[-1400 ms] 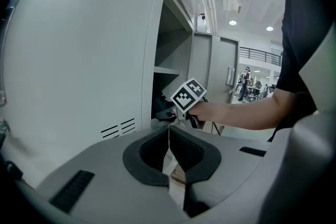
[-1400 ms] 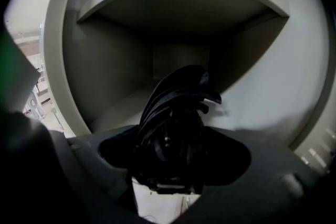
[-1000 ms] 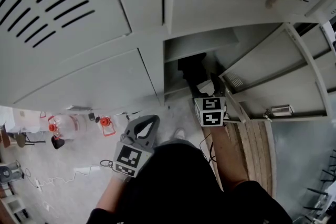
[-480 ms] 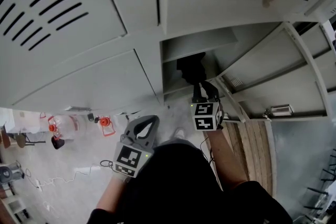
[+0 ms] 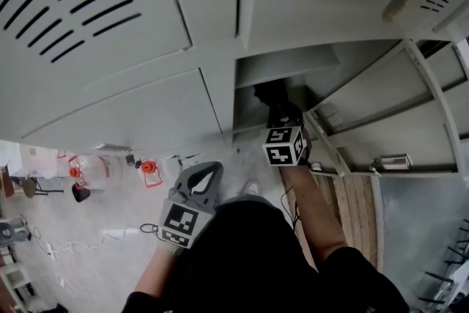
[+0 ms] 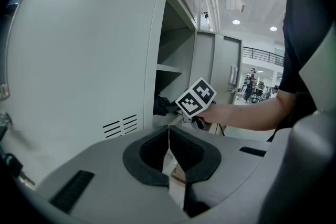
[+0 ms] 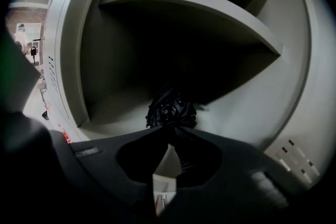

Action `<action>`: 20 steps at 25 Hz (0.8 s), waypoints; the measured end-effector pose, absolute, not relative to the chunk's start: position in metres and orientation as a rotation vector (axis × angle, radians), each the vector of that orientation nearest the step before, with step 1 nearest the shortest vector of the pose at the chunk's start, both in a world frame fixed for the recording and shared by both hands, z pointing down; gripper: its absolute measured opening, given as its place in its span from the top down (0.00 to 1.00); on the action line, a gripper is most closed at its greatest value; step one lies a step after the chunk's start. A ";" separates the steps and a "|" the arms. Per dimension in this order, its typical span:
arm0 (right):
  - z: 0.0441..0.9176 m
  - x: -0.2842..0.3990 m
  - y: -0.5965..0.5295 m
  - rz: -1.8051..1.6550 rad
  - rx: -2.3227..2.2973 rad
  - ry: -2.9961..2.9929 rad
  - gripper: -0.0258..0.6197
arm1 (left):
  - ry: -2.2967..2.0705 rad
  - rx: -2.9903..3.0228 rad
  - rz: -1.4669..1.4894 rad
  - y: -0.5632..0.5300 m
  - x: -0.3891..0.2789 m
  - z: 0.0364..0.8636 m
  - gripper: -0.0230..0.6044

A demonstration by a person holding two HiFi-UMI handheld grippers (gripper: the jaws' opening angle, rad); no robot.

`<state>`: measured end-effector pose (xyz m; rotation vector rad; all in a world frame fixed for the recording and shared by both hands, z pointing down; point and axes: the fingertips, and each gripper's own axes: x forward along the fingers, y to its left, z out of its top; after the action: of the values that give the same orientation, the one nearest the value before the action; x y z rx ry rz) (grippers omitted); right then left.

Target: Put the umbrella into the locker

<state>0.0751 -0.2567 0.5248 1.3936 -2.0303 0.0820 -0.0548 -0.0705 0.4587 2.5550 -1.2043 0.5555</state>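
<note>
My right hand-held gripper reaches into the open compartment of the locker, under its inner shelf. Its jaws have just been closing and now stand together at the tips, right against the near end of the umbrella. I cannot tell whether a fold of the black fabric is pinched between them.

The umbrella lies folded inside the locker, on the compartment's bottom, a dark bundle towards the back. From the head view it shows as a black shape just inside the locker's opening.

The locker's door stands swung out to the right of the opening.

My left hand-held gripper hangs outside the locker, in front of the closed door left of the opening. Its jaws are closed with nothing between them
</note>
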 end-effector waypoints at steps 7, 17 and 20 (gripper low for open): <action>0.527 0.065 -0.283 0.039 1.363 -2.018 0.90 | -1.235 2.535 0.554 -0.070 -0.056 0.459 0.95; 0.528 0.056 -0.302 0.001 1.347 -2.029 0.90 | -1.293 2.481 0.552 -0.059 -0.061 0.461 0.95; 0.528 0.056 -0.300 0.005 1.338 -2.030 0.90 | -1.304 2.472 0.551 -0.054 -0.063 0.461 0.95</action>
<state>0.0555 -0.3000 0.5279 1.3381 -2.0301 0.0053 -0.0635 -0.0544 0.4613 2.4724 -1.3042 0.5513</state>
